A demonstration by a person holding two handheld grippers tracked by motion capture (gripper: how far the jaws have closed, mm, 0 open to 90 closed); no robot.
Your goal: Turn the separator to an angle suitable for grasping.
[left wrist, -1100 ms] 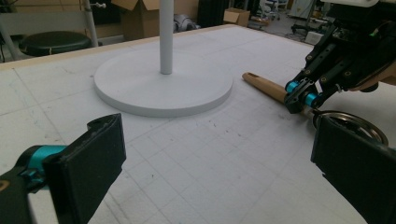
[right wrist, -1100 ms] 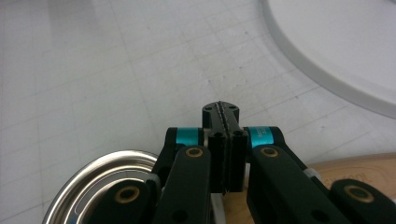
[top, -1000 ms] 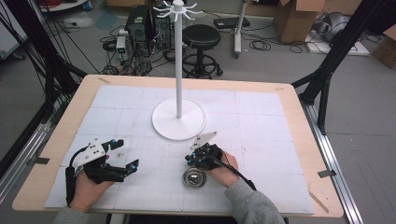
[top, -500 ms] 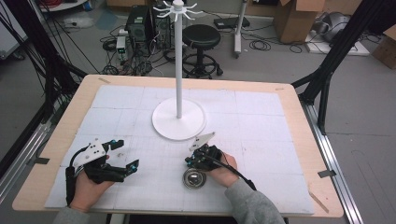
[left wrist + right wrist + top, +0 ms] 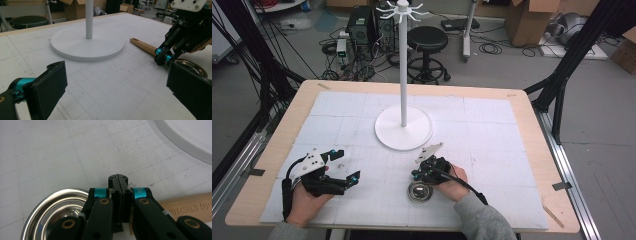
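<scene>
Closed right gripper (image 5: 121, 180) over steel ladle (image 5: 53, 213)

The bench (image 5: 532, 130) is pale wood under a white mat ruled with a faint grey grid. The stand (image 5: 403, 131) is plain white. The ladle (image 5: 47, 217) has a shiny silver bowl and a light wooden handle with stamped lettering. Both the left gripper (image 5: 349, 169) and the right gripper (image 5: 120, 180) are black with teal bands.
</scene>
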